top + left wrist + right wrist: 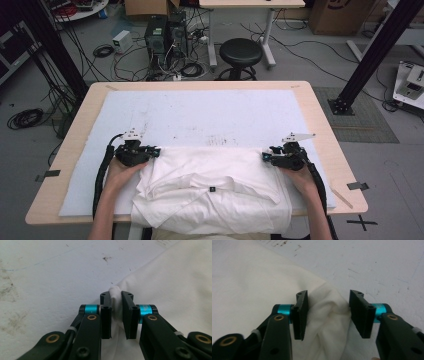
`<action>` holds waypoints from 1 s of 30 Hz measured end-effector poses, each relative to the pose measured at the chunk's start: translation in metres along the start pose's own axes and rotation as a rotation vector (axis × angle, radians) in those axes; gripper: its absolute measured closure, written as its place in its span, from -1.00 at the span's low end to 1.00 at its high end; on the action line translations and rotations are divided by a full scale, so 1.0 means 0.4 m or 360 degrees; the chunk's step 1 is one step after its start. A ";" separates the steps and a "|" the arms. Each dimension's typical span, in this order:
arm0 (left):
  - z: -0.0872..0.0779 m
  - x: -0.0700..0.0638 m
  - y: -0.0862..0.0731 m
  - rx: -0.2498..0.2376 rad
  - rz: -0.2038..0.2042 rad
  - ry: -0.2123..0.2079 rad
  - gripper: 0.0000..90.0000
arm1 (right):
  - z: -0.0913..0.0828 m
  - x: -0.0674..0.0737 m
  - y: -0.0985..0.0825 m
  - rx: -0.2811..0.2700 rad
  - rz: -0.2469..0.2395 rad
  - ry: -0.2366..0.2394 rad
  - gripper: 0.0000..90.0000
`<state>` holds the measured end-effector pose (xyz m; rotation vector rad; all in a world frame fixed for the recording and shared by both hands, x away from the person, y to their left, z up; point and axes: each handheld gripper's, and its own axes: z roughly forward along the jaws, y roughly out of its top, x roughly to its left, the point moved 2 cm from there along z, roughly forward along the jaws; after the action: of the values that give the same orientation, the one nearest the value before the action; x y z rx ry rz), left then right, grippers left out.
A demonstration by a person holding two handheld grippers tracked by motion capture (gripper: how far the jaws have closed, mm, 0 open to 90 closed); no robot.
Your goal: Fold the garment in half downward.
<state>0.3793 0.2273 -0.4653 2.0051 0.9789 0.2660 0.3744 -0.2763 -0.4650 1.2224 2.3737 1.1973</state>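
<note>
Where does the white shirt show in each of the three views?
High view: white shirt at the near table edge, between both hand-held grippers.
Left gripper view: right side, one corner pinched between the jaws.
Right gripper view: left and centre, a fold between the jaws.
Shared landmark: the stained white mat.

No writing can be read anywhere. The small dark tag at the collar of the white shirt is too small to make out.
</note>
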 end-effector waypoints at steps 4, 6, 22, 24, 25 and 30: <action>0.000 -0.001 0.000 -0.0002 0.0004 0.0002 0.75 | -0.003 -0.007 0.000 -0.0019 0.0044 0.0057 0.57; -0.001 -0.001 0.000 0.0004 0.0019 0.0010 0.75 | -0.004 -0.005 -0.001 -0.0028 0.0026 0.0053 0.69; -0.018 -0.009 0.040 -0.0067 0.0013 0.0143 0.82 | -0.012 0.026 0.058 -0.0088 -0.0124 -0.0181 0.82; -0.023 -0.007 0.057 -0.0081 0.0017 0.0169 0.82 | -0.012 0.024 0.070 -0.0096 -0.0127 -0.0198 0.82; -0.024 -0.006 0.066 -0.0086 0.0018 0.0184 0.83 | -0.010 0.022 0.077 -0.0096 -0.0124 -0.0202 0.82; -0.015 0.014 0.105 -0.0110 -0.0017 0.0253 0.83 | 0.005 0.004 0.116 -0.0099 -0.0111 -0.0239 0.82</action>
<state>0.4028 0.2215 -0.4298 1.9378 1.0643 0.4535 0.4013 -0.2588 -0.4314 1.1571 2.2348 1.1083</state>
